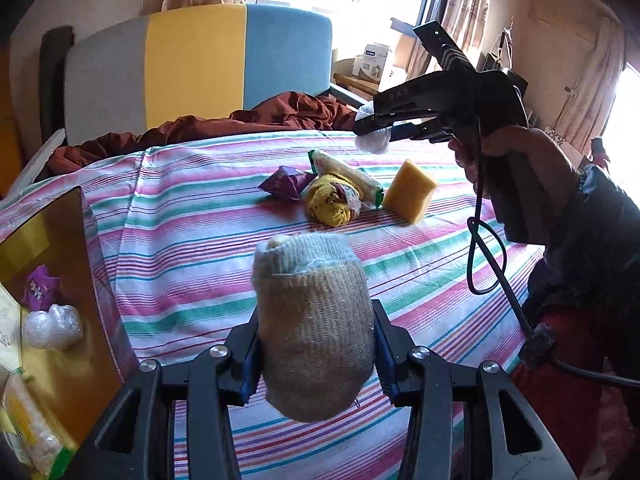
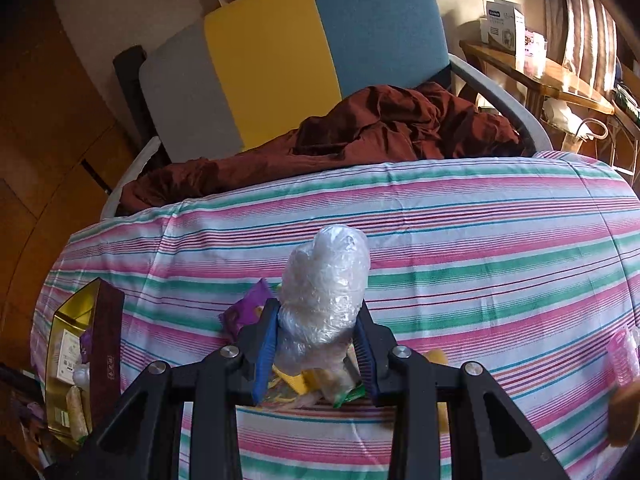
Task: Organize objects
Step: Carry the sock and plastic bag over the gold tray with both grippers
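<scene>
My left gripper [image 1: 316, 340] is shut on a rolled beige sock [image 1: 314, 320] held above the striped tablecloth [image 1: 192, 248]. My right gripper [image 2: 316, 344] is shut on a crumpled clear plastic bundle [image 2: 324, 296]; it also shows in the left wrist view [image 1: 376, 126], raised over the table's far side. On the cloth lie a purple packet [image 1: 285, 183], a yellow cloth ball [image 1: 332, 200], a wrapped snack pack [image 1: 348, 172] and a yellow sponge [image 1: 410, 190]. A gold box [image 1: 64, 280] at the left holds a plastic bundle [image 1: 52, 326], a purple packet and a snack pack.
A chair [image 2: 280, 60] with grey, yellow and blue back stands behind the table, with a dark red cloth [image 2: 360, 136] heaped on its seat. A wooden side table [image 2: 536, 76] with boxes stands at the far right. A pink ridged item [image 2: 624, 356] lies at the right edge.
</scene>
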`<state>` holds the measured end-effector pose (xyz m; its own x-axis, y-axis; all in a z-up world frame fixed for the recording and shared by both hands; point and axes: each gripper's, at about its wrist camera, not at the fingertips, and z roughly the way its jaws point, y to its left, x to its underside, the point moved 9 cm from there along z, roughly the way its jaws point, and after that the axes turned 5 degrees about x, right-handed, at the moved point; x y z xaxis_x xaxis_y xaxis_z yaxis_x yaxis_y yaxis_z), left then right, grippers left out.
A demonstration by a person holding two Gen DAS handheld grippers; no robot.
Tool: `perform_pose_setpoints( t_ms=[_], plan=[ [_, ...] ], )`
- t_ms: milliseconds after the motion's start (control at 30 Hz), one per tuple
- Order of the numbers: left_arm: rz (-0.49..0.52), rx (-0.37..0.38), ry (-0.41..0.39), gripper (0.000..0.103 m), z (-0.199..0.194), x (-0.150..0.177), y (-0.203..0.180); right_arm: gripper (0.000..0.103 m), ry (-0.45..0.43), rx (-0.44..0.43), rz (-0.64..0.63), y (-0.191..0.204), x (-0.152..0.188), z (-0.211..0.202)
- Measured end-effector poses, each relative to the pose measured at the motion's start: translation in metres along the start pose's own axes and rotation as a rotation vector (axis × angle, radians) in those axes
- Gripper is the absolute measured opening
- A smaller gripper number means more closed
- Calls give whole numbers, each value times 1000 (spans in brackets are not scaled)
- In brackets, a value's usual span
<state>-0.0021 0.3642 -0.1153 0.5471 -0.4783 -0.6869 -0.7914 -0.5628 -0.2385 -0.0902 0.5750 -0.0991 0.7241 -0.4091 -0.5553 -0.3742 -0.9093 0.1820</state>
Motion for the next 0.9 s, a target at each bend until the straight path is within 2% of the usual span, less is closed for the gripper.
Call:
perform_pose_setpoints(
  t_ms=[267,467,700,900],
  plan=[
    [-113,-57,-76,47,-49,-4,45,35,29,-84,-101,86,33,-7],
    [-200,-151,-144,47,-97,6,100,35,44,-181,-204,168,65,-20],
    [-352,-299,-216,47,-161,38,176,35,68,-280,-322,255,104,-29],
    [-465,-404,-262,47,-203,72,227,35,108,-319,-411,307,134,-25]
  ],
)
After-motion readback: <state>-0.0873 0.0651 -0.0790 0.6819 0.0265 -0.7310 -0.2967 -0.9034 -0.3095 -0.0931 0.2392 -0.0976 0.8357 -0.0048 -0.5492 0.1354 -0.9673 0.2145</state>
